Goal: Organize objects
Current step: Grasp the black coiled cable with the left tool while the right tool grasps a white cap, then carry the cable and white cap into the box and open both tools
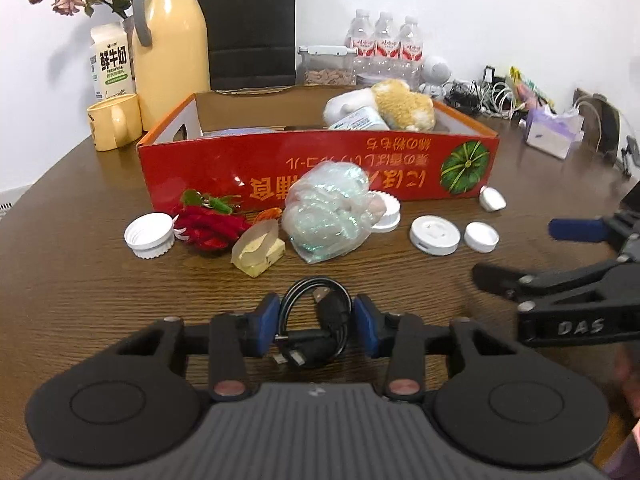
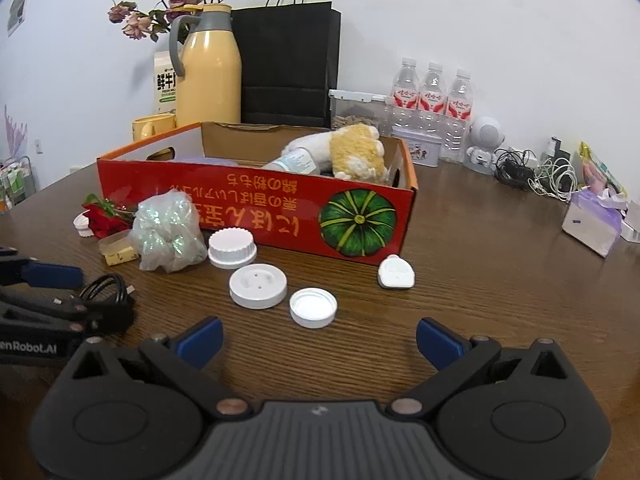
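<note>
Left gripper [image 1: 313, 326]: its blue pads sit against both sides of a coiled black cable [image 1: 316, 320] that lies on the counter [image 1: 100, 280]; it is closed on the coil.
Right gripper [image 2: 319, 342]: wide open, nothing between its blue pads, low over bare wood just short of the white lids.
Cable: a small coil with its plug ends showing near the left gripper's body; from the right wrist view it lies at the far left, beside the other gripper.
Red box [image 1: 320, 160]: an open cardboard box with a green pumpkin picture on its near wall, standing in the middle of the counter.
Inside the box: a yellow and white plush toy [image 1: 404, 106] and a pale tube-shaped pack [image 1: 360, 120] at the right end.
In front of the box, left: a white ribbed lid [image 1: 150, 235], a red fabric rose [image 1: 208, 224] and a yellow wrapped block [image 1: 260, 254], close together.
In front of the box, middle: a clear bag of shiny stuffing [image 1: 328, 216], touching another ribbed lid [image 2: 232, 247].
In front of the box, right: a round white disc [image 2: 258, 285], a white cap [image 2: 313, 307] lying open side up, and a small white fob [image 2: 396, 272], each apart from the others.
Behind the box: a yellow flask [image 1: 170, 44], a milk carton [image 1: 112, 62], a yellow mug [image 1: 116, 122], a black paper bag [image 1: 248, 24] and three water bottles [image 1: 384, 38].
</note>
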A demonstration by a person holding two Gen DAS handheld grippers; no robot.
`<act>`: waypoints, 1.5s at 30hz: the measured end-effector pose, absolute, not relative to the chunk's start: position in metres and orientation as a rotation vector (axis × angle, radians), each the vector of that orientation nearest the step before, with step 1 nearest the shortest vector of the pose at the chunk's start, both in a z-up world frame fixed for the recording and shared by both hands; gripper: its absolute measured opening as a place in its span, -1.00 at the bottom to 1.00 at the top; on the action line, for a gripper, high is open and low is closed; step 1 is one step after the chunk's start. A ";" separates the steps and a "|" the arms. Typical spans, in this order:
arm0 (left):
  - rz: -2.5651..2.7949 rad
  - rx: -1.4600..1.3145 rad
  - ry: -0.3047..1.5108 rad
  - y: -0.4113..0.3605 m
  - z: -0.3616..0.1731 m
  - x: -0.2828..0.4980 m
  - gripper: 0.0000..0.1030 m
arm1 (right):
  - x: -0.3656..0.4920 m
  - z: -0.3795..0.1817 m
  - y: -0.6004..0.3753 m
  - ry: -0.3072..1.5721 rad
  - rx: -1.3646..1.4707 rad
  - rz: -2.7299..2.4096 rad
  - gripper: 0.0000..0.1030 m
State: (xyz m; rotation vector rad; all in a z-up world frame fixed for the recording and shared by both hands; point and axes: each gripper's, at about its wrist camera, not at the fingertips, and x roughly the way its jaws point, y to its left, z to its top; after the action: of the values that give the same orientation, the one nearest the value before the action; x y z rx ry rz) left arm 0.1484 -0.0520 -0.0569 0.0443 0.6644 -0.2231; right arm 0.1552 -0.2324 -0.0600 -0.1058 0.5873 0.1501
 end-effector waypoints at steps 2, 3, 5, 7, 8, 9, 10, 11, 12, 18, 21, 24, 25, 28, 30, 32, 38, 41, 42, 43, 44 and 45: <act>-0.231 0.025 0.663 -0.051 -0.057 0.149 -0.21 | 0.156 -0.060 -0.232 0.589 -0.109 0.151 1.00; -0.231 0.019 0.662 -0.050 -0.057 0.149 -0.21 | 0.157 -0.060 -0.233 0.587 -0.107 0.151 1.00; -0.227 0.006 0.659 -0.048 -0.056 0.149 -0.21 | 0.159 -0.060 -0.235 0.590 -0.106 0.141 0.97; -0.225 -0.004 0.658 -0.046 -0.055 0.150 -0.21 | 0.165 -0.059 -0.239 0.605 -0.090 0.143 0.69; -0.224 -0.008 0.659 -0.046 -0.055 0.150 -0.21 | 0.168 -0.058 -0.241 0.608 -0.081 0.149 0.64; -0.223 -0.010 0.661 -0.045 -0.056 0.151 -0.21 | 0.171 -0.058 -0.241 0.609 -0.079 0.144 0.60; -0.221 -0.011 0.663 -0.045 -0.056 0.151 -0.21 | 0.176 -0.058 -0.242 0.613 -0.083 0.137 0.54; -0.220 -0.012 0.663 -0.044 -0.056 0.151 -0.21 | 0.180 -0.059 -0.242 0.620 -0.088 0.130 0.46; -0.221 -0.013 0.662 -0.044 -0.056 0.151 -0.21 | 0.183 -0.059 -0.242 0.628 -0.086 0.128 0.27; -0.219 -0.022 0.662 -0.042 -0.056 0.152 -0.21 | 0.192 -0.063 -0.243 0.641 -0.062 0.159 -0.14; -0.217 -0.025 0.662 -0.041 -0.056 0.152 -0.21 | 0.191 -0.062 -0.242 0.637 -0.055 0.188 -0.47; -0.219 -0.027 0.655 -0.041 -0.054 0.150 -0.21 | 0.190 -0.062 -0.242 0.632 -0.048 0.190 -0.47; -0.219 -0.028 0.652 -0.041 -0.053 0.150 -0.21 | 0.189 -0.061 -0.242 0.625 -0.045 0.189 -0.47; -0.219 -0.033 0.633 -0.040 -0.049 0.148 -0.21 | 0.186 -0.059 -0.243 0.604 -0.043 0.190 -0.47; -0.222 -0.032 0.609 -0.040 -0.043 0.145 -0.21 | 0.183 -0.056 -0.244 0.589 -0.036 0.199 -0.47; -0.226 -0.032 0.584 -0.040 -0.036 0.144 -0.21 | 0.181 -0.051 -0.244 0.571 -0.028 0.207 -0.47; -0.219 -0.042 0.514 -0.038 -0.013 0.153 -0.21 | 0.181 -0.028 -0.238 0.503 -0.028 0.235 -0.47; -0.214 -0.049 0.476 -0.039 0.000 0.163 -0.21 | 0.186 -0.017 -0.232 0.466 -0.036 0.242 -0.47; -0.212 -0.052 0.466 -0.039 0.004 0.166 -0.21 | 0.189 -0.013 -0.230 0.455 -0.039 0.244 -0.47; -0.211 -0.054 0.456 -0.040 0.007 0.171 -0.21 | 0.192 -0.009 -0.229 0.443 -0.041 0.245 -0.47; -0.210 -0.056 0.445 -0.040 0.011 0.175 -0.21 | 0.196 -0.005 -0.227 0.432 -0.043 0.246 -0.47; -0.206 -0.058 0.434 -0.041 0.015 0.181 -0.21 | 0.201 -0.001 -0.225 0.420 -0.046 0.245 -0.47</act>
State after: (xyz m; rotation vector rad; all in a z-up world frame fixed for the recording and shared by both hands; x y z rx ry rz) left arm 0.1806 -0.0407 0.0145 -0.0583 0.4343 -0.2058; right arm 0.2012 -0.2252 -0.0005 -0.0458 0.4202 0.2454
